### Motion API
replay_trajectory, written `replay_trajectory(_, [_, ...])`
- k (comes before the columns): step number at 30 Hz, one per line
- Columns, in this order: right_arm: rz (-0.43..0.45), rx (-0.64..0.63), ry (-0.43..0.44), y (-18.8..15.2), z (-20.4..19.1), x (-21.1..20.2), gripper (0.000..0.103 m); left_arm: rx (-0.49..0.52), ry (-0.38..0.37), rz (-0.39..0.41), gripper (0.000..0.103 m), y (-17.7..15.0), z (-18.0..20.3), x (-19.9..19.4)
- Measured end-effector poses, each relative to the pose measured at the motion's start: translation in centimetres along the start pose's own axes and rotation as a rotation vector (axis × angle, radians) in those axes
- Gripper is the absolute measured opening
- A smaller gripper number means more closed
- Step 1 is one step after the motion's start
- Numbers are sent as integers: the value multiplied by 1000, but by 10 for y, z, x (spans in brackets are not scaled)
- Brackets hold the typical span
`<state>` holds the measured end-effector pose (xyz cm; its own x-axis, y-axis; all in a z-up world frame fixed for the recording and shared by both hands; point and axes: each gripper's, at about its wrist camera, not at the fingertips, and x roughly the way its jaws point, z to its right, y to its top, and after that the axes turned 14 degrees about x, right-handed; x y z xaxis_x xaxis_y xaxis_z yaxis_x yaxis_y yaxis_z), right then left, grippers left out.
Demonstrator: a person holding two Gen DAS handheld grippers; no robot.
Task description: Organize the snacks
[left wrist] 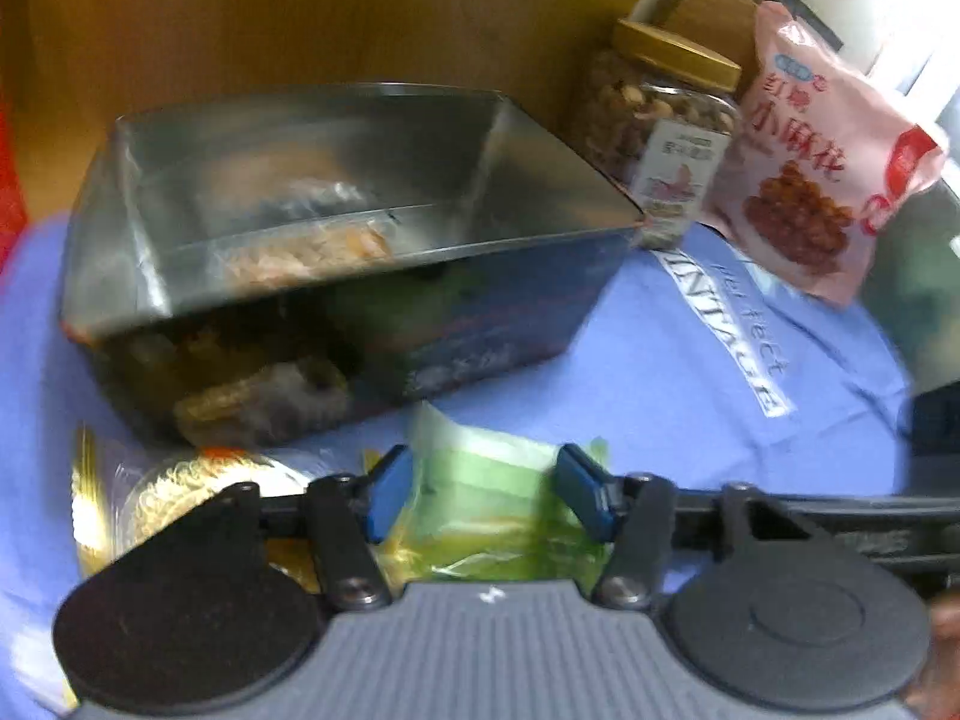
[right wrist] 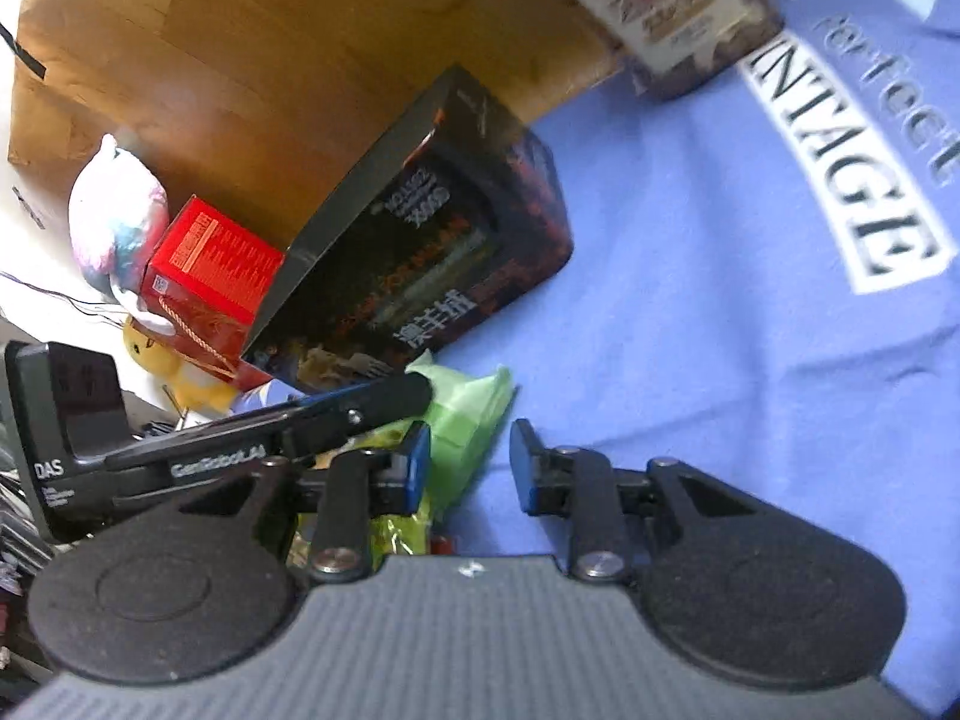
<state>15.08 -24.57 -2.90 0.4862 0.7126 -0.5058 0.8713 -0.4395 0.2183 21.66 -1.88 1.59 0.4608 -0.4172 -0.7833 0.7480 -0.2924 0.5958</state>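
A dark tin box (left wrist: 336, 252) with a shiny inside stands open on a blue cloth (left wrist: 690, 360); one wrapped snack (left wrist: 306, 252) lies in it. My left gripper (left wrist: 483, 495) is open, its blue pads either side of a green wrapped snack (left wrist: 486, 516) on the cloth in front of the box. A round gold-wrapped snack (left wrist: 180, 492) lies to its left. My right gripper (right wrist: 469, 468) is open and empty over the cloth (right wrist: 690, 300), just right of the green snack (right wrist: 468, 414) and the left gripper's finger (right wrist: 384, 402). The box (right wrist: 432, 252) also shows in the right wrist view.
A nut jar with a gold lid (left wrist: 666, 126) and a pink snack bag (left wrist: 822, 162) stand right of the box. A wooden board (left wrist: 330, 18) rises behind. In the right wrist view, a red carton (right wrist: 210, 264) and a plush toy (right wrist: 117, 222) sit left of the box.
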Motion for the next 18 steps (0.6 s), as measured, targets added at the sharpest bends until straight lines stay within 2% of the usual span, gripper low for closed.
replay_trajectory(5, [11,-2,33,-2,4,2,24,-37,-17,19,46,-4,-3,0])
replay_trajectory(8, [68,-68,13,-8,-1,-15,22,-29,-37,33,45,-2,10,-7])
replay_trajectory(10, [122,-116,20,-11,-12,-32,21,-4,-49,83,45,4,19,-23])
replay_trajectory(13, [210,-185,78,-10,-37,-59,20,45,-52,200,45,22,30,-59])
replay_trajectory(16, [280,-252,119,0,-65,-67,20,74,-1,292,45,44,29,-85])
replay_trajectory(18, [326,-286,134,13,-84,-60,20,58,35,336,44,61,19,-91])
